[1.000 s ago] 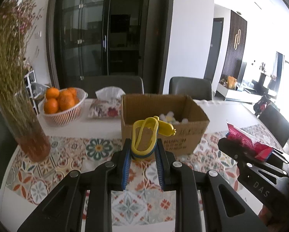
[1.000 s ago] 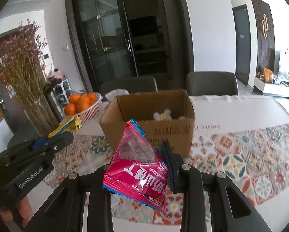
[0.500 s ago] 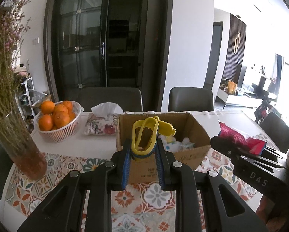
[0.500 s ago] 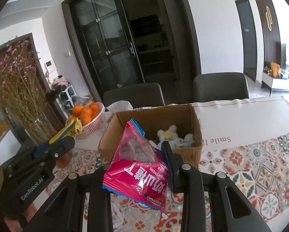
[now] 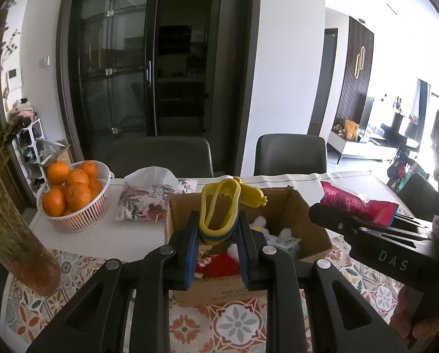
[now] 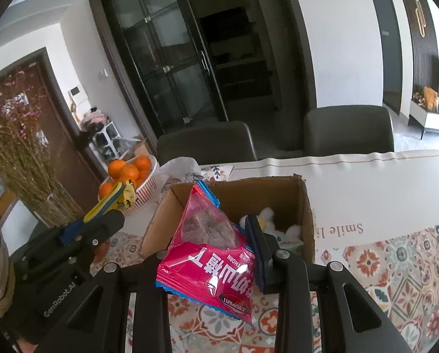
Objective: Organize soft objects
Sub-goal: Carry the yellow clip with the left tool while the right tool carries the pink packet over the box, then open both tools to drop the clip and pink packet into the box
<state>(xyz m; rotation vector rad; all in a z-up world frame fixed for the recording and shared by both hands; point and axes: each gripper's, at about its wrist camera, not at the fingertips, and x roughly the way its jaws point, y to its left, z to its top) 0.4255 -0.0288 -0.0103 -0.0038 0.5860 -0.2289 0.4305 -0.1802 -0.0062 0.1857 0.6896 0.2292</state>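
Note:
My left gripper [image 5: 218,229] is shut on a yellow and blue soft toy [image 5: 222,206] and holds it above the near edge of an open cardboard box [image 5: 313,226]. The box holds a white plush flower [image 5: 284,234] and a red item [image 5: 219,266]. My right gripper [image 6: 216,241] is shut on a pink snack bag [image 6: 210,247], raised just in front of the box [image 6: 278,191]. The left gripper and toy [image 6: 116,197] show at the left of the right wrist view. The snack bag [image 5: 357,206] shows at the right of the left wrist view.
A white basket of oranges [image 5: 72,197] and a floral tissue pouch [image 5: 148,200] sit behind the box on the left. A vase of dried flowers [image 5: 16,235] stands at the near left. Two dark chairs [image 5: 290,156] stand behind the patterned table [image 6: 395,253].
Both grippers have risen and moved forward toward the box, so its inside now shows. Each still holds its object.

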